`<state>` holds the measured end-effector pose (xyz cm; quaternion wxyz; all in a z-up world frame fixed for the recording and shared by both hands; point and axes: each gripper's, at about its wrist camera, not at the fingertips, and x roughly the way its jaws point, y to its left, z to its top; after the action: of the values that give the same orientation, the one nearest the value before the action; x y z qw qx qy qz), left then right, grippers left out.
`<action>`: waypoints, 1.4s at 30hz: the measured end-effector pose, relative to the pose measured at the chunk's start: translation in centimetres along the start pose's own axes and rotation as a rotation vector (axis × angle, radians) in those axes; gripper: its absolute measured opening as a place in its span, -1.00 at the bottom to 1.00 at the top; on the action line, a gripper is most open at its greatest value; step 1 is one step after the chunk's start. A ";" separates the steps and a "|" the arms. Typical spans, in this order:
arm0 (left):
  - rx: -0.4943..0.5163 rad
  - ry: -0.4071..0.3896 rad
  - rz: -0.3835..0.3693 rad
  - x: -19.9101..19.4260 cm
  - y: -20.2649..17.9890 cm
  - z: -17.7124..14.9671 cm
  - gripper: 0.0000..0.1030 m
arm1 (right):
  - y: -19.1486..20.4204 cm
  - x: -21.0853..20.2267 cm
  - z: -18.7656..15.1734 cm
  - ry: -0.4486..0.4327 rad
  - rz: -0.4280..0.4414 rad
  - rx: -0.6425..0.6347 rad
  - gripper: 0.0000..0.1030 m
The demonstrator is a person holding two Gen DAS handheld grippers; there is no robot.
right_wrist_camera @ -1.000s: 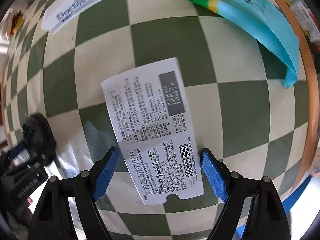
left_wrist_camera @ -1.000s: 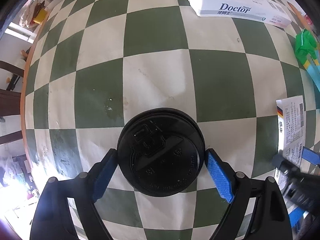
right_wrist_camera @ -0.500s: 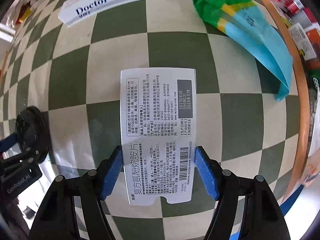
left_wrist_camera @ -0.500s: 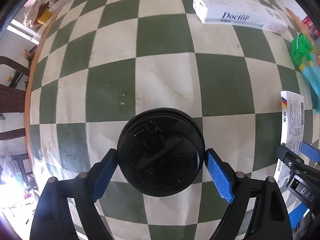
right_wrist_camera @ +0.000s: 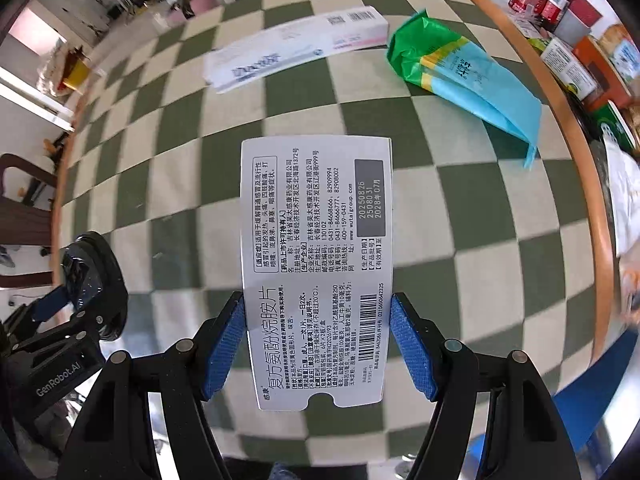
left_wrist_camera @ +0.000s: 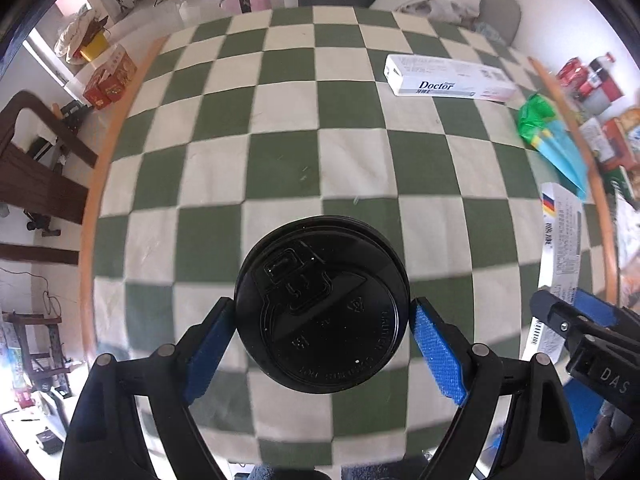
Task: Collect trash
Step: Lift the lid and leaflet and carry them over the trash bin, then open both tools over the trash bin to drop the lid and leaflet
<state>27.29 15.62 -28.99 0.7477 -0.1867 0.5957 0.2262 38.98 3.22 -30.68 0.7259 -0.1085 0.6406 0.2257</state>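
Observation:
My left gripper (left_wrist_camera: 322,336) is shut on a cup with a black plastic lid (left_wrist_camera: 320,304), its blue pads pressed against both sides, and holds it above the green and cream checked tablecloth (left_wrist_camera: 280,152). My right gripper (right_wrist_camera: 318,340) is shut on a white medicine box (right_wrist_camera: 316,248) printed with black text and a barcode, lifted off the cloth. That box (left_wrist_camera: 560,248) and the right gripper show at the right edge of the left wrist view. The lidded cup (right_wrist_camera: 90,276) in the left gripper appears at the left of the right wrist view.
A long white "Doctor" toothpaste box (left_wrist_camera: 444,78) lies at the far side of the table. A green and blue bag (right_wrist_camera: 464,76) lies near the right rim (right_wrist_camera: 576,152). Cans, bottles and boxes (right_wrist_camera: 560,8) crowd beyond that rim. A dark wooden chair (left_wrist_camera: 36,168) stands left.
Both grippers rose from the table with their loads, so more of the room shows. The right gripper's pads closed onto the medicine box. The left grip on the lidded cup is unchanged.

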 end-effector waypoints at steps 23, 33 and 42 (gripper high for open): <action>-0.095 0.205 -0.185 3.8 15.3 -31.6 0.69 | 6.6 2.0 -38.4 0.141 0.138 0.068 0.42; -0.160 0.331 -0.185 23.3 15.8 -35.3 0.70 | 3.6 23.3 -43.5 0.266 0.193 0.150 0.42; -0.151 0.428 -0.211 35.4 16.1 -37.4 0.78 | 2.9 40.5 -44.8 0.321 0.200 0.141 0.42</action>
<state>-5.24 12.49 -71.94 0.6078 -0.3468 0.6992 0.1461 1.32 -6.61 -76.93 0.5942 -0.0279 0.7699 0.2311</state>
